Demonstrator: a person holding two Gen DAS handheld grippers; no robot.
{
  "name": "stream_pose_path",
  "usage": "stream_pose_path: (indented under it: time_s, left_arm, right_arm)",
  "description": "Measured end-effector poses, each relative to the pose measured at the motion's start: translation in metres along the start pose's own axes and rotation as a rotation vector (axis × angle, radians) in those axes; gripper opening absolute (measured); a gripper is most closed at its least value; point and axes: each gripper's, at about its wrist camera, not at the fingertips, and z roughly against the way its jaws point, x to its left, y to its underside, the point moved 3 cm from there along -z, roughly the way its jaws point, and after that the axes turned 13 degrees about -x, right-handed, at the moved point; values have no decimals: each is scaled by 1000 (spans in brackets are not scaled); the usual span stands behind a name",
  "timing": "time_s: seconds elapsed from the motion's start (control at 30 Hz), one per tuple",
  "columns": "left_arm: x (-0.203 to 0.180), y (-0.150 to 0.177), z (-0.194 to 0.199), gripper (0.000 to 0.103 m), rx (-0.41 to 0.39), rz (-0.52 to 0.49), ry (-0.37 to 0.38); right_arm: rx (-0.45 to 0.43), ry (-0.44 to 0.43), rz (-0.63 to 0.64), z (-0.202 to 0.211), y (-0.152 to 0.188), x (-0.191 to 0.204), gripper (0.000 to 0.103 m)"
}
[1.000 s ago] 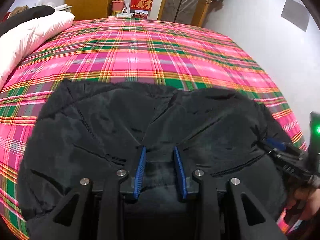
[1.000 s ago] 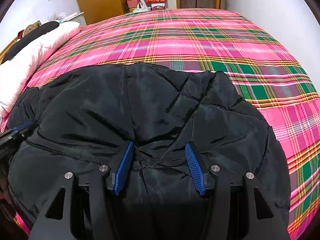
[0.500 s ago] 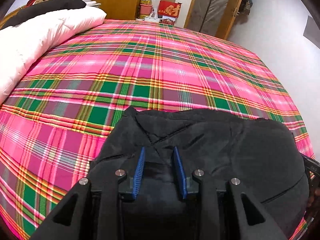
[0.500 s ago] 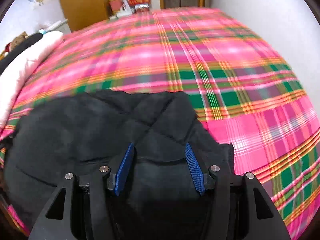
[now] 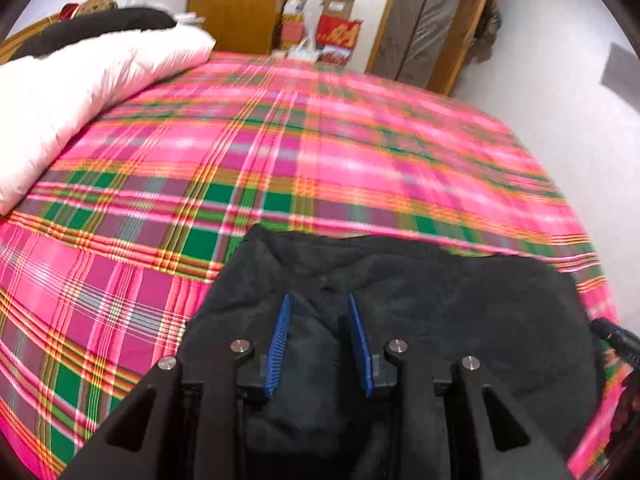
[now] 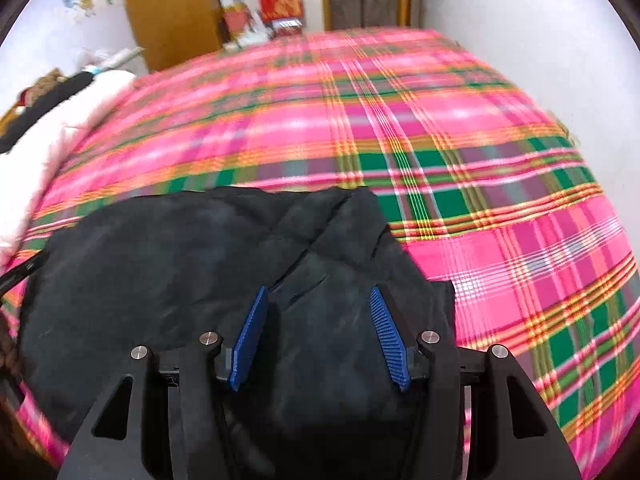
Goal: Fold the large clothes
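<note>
A black quilted jacket point(image 5: 440, 304) lies bunched at the near edge of a bed with a pink and green plaid cover point(image 5: 320, 160). My left gripper point(image 5: 320, 300) is shut on a thick fold of the jacket between its blue pads. In the right wrist view the same jacket point(image 6: 180, 248) fills the lower left. My right gripper point(image 6: 318, 292) grips a bulky fold of it, pads held apart by the padding. The jacket's near part is hidden under both grippers.
A white duvet point(image 5: 80, 92) with a dark garment on it lies along the bed's left side. A wooden wardrobe point(image 5: 236, 4), red boxes point(image 5: 336, 28) and a door point(image 5: 428, 28) stand beyond the bed. A white wall point(image 5: 560, 92) runs along the right.
Both grippers have pulled the jacket back toward the near edge of the bed. Much more plaid cover shows beyond it, and the jacket looks smaller and more bunched.
</note>
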Motion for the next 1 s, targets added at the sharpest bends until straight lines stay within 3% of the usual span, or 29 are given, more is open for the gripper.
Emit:
stream_pose_path:
  time_s: [0.13, 0.27, 0.4, 0.53, 0.73, 0.83, 1.0]
  left_arm:
    - [-39, 12, 53, 32, -48, -47, 135]
    - [-80, 56, 52, 32, 69, -139, 221]
    - [-95, 78, 33, 33, 81, -243, 166]
    - [-86, 78, 16, 35, 107, -157, 173]
    - [-90, 83, 13, 35, 86, -189, 160]
    - [-85, 73, 27, 35, 102, -175, 147]
    - [-74, 63, 76, 35, 46, -135, 172]
  right_arm:
    - [-32, -46, -13, 43, 24, 12, 53]
    - [52, -13, -26, 30, 62, 5, 53]
    - [55, 33, -29, 18, 72, -10, 53]
    - [88, 36, -34, 1, 75, -15, 53]
    - [126, 54, -57, -8, 76, -18, 54]
    - [104, 85, -41, 16, 62, -8, 54]
    - [6, -57, -51, 71, 56, 33, 54]
